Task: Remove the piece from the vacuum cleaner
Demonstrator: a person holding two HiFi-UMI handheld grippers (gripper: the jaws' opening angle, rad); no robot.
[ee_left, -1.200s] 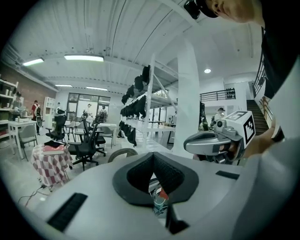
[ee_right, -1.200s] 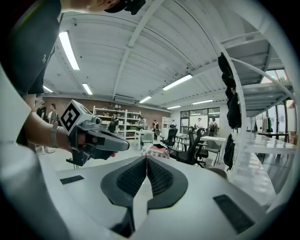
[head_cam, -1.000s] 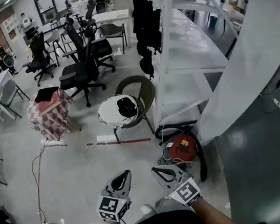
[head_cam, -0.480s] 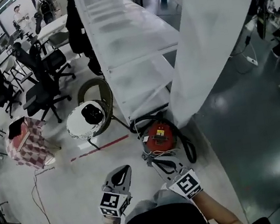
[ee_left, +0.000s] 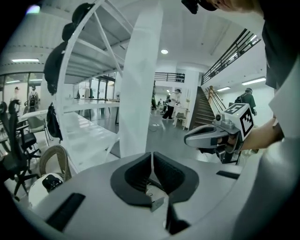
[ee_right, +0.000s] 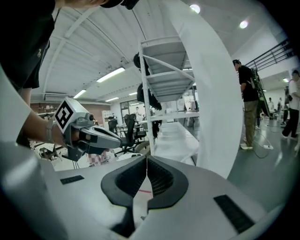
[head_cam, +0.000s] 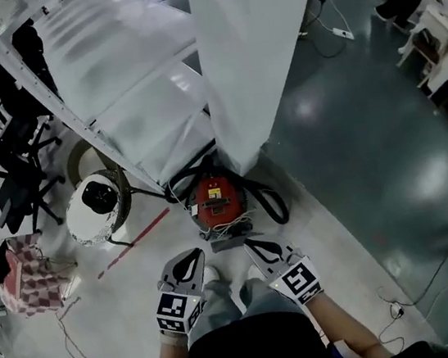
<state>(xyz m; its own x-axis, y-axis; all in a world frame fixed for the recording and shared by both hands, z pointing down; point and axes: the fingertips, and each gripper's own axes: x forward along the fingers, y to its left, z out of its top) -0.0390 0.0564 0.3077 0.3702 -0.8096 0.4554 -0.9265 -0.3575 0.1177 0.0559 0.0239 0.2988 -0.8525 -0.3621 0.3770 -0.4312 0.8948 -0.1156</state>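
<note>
— How do the two tools stand?

— Both are closed. The left tool (ee_left: 152,163) has its dark pads pressed together with nothing between them, and the right tool (ee_right: 146,171) is the same: pads meeting, nothing gripped. Neither touches anything. In the head view they hover side by side above the floor (head_cam: 343,141), just in front of the person's knees.

— And the vacuum cleaner?

— The red vacuum cleaner (head_cam: 213,200) sits on the floor just ahead of both tool tips, at the foot of a white pillar (head_cam: 252,54). A black hose (head_cam: 272,202) loops round its right side, and a tangle of pale cord (head_cam: 229,228) lies on its near end, closest to the tools.

— How many of each thing?

— Two tools, one vacuum cleaner, one hose, one pillar. To the left stand one white shelf rack (head_cam: 112,90), one round chair (head_cam: 94,207) with a white seat and something black on it, and one stack draped in checked cloth (head_cam: 22,275). One red strip (head_cam: 134,243) lies on the floor between chair and vacuum cleaner.
</note>
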